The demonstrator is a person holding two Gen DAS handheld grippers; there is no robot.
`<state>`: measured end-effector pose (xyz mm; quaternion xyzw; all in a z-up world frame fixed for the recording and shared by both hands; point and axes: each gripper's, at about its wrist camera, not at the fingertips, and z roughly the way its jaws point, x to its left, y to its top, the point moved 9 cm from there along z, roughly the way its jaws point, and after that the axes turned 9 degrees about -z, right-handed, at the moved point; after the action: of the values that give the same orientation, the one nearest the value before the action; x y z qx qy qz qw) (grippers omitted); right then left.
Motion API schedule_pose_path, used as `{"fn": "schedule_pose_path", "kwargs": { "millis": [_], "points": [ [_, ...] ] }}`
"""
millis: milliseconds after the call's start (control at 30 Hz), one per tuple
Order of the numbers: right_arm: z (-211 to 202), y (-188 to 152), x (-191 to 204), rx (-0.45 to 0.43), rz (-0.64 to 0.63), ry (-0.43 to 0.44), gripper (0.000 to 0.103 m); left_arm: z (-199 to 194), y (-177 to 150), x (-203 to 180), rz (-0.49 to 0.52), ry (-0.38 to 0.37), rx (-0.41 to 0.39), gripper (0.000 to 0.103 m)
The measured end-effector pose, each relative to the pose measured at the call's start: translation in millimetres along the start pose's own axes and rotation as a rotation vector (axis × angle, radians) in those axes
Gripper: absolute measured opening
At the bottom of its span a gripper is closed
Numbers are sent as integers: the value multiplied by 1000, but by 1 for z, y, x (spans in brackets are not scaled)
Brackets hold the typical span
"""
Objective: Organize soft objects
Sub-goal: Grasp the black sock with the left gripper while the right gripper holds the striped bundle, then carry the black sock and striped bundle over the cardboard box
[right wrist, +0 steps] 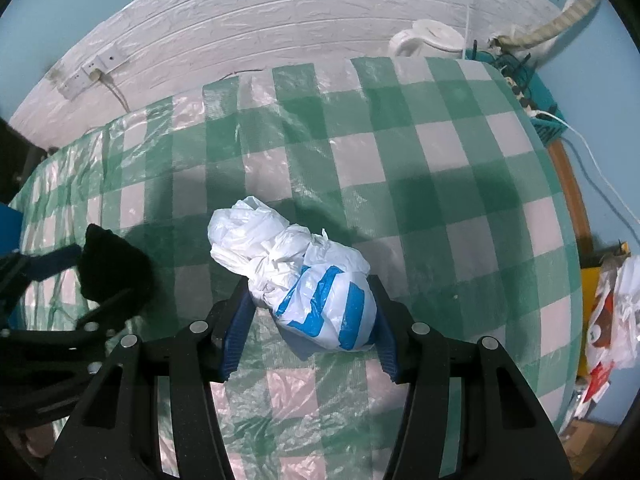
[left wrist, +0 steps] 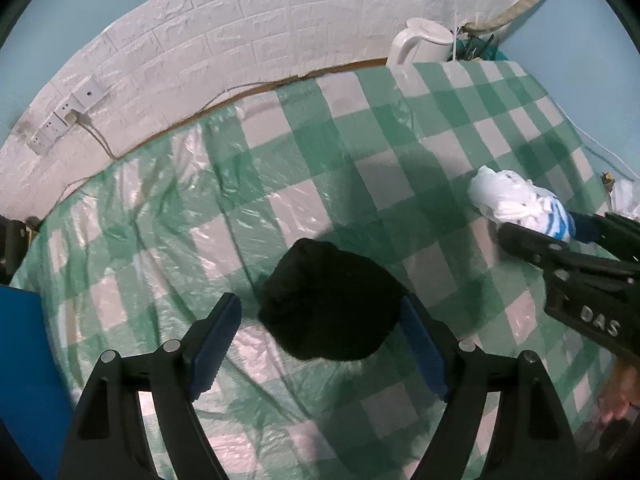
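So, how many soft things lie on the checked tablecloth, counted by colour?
Black: 1, the black cloth bundle, between the left gripper's open jaws.
White with blue stripes: 1, the knotted plastic bag, between the right gripper's jaws.
Total: 2

Tabletop (right wrist: 440,184), checked cloth under wrinkled plastic film: broad bare stretch from the middle to the far edge.

Obstacles:
- Black cloth bundle (left wrist: 332,300), toward the left edge; left gripper (left wrist: 320,340) straddles it, jaws apart.
- White-and-blue plastic bag (right wrist: 320,292), near the front edge, pressed between the right gripper (right wrist: 308,320) jaws.
- Narrow passage between bundle and bag.
- White kettle (right wrist: 428,38), far right corner, beside a teal basket (right wrist: 540,108) with cables.
- Wall sockets (right wrist: 92,70) and cord behind the far left corner.
- Bags (right wrist: 616,320) beyond the right edge.
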<state>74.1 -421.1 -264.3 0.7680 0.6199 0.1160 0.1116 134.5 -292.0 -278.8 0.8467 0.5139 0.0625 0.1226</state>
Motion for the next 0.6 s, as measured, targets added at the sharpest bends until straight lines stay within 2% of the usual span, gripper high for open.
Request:
{"fn": "schedule_pose_path", "kwargs": {
  "millis": [133, 200, 433, 600],
  "points": [
    [0, 3, 3, -4, -15, -4, 54, 11, -3, -6, -2, -3, 21, 80],
    [-2, 1, 4, -4, -16, -5, 54, 12, -5, -9, 11, 6, 17, 69],
    [-14, -2, 12, -19, -48, -21, 54, 5, -10, -12, 41, 26, -6, 46],
    [-25, -4, 16, -31, -69, -30, 54, -6, -12, -4, 44, 54, -33, 43]
  ]
}}
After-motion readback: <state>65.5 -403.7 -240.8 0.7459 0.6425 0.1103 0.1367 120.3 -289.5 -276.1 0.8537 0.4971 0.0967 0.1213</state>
